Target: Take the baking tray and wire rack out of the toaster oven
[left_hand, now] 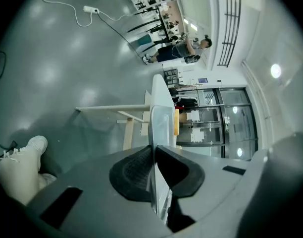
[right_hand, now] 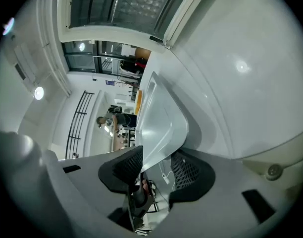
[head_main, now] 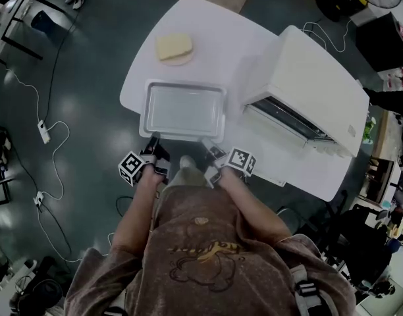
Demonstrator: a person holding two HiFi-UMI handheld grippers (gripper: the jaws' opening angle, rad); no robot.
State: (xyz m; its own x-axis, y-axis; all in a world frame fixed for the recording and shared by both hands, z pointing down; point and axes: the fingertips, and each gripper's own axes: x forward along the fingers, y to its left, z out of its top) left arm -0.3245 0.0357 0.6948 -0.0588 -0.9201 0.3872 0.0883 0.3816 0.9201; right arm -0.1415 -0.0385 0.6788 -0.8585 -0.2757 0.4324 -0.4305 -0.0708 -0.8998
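The grey baking tray (head_main: 185,107) lies flat on the white table (head_main: 214,31), left of the white toaster oven (head_main: 313,78), whose door (head_main: 280,127) hangs open. My left gripper (head_main: 154,139) is at the tray's near left corner. In the left gripper view, the left gripper (left_hand: 154,167) is shut on the rim of the baking tray (left_hand: 161,123). My right gripper (head_main: 208,143) is at the near right corner. In the right gripper view, the right gripper (right_hand: 156,170) stands open, with the rim of the baking tray (right_hand: 159,118) lying between its jaws. I cannot make out a wire rack.
A plate with a slice of bread (head_main: 174,47) sits at the table's far left. The oven body (right_hand: 240,63) rises close on the right of the tray. White cables and a power strip (head_main: 43,131) lie on the dark floor to the left.
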